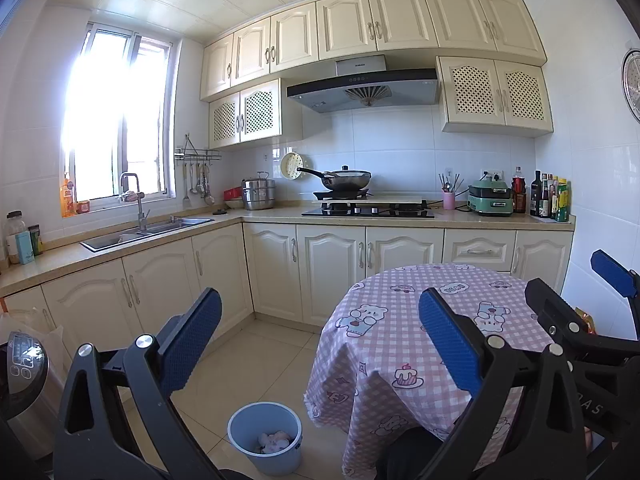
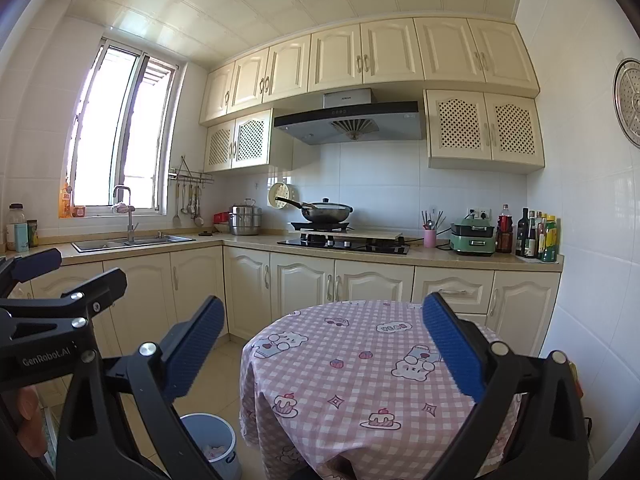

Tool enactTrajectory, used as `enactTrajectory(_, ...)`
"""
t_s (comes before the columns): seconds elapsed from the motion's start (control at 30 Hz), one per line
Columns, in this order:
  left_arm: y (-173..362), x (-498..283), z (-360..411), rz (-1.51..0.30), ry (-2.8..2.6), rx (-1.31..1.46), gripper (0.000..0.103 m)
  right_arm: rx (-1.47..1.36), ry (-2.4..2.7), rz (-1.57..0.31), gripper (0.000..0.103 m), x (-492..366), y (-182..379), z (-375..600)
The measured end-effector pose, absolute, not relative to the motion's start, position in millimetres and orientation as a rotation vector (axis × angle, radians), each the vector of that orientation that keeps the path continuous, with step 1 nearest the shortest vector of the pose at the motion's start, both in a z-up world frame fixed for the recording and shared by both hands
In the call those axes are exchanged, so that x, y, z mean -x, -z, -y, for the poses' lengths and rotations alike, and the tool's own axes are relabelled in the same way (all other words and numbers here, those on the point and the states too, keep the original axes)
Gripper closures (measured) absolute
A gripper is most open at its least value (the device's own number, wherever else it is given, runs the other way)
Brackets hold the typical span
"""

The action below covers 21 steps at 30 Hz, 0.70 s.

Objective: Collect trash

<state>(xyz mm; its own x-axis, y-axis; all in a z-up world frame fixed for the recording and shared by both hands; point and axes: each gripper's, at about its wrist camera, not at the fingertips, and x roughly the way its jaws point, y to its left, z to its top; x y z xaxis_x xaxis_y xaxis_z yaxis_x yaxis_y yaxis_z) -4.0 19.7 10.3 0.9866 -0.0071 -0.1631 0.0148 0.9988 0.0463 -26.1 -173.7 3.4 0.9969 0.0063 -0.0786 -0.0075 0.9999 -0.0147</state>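
Blue pads of the left hand-held gripper (image 1: pixel 320 344) stand wide apart with nothing between them, raised over the near edge of the worktop (image 1: pixel 436 308), a round one under a pink checked cloth. In its own view the right hand-held gripper (image 2: pixel 324 350) is spread just as wide and empty too, hanging above the same cloth. Each shows at the edge of the other's view, so the two are held side by side, level, pointing toward the stove (image 1: pixel 368 212) and the far cabinets rather than down.

Below the left one, on the floor just beside the worktop, stands the bin (image 1: pixel 265 438), pale blue, with crumpled pinkish-white trash (image 1: pixel 274 442) already at its bottom. From the right view the bin (image 2: pixel 212 444) sits low and half cut off by the gripper's frame. No loose trash shows on the cloth or on the visible floor tiles; whether more lies out of sight I cannot tell.

Judging from this, the collecting looks done or nearly so. The risks: the cloth hangs loose over the edge, and a low finger could snag and drag it; the bin is light and open, close to the left frame, so a careless downward sweep could tip it and spill what is inside. With both held so close together, they could also knock each other.
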Motion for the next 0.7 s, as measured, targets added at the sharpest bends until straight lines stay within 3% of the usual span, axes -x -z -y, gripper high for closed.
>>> enactTrajectory(0.7,-6.4,2.3,-26.7,-0.180,0.007,-0.049,0.007,0.014,-0.007,-0.086,0.006,24.5,-3.4,176.4)
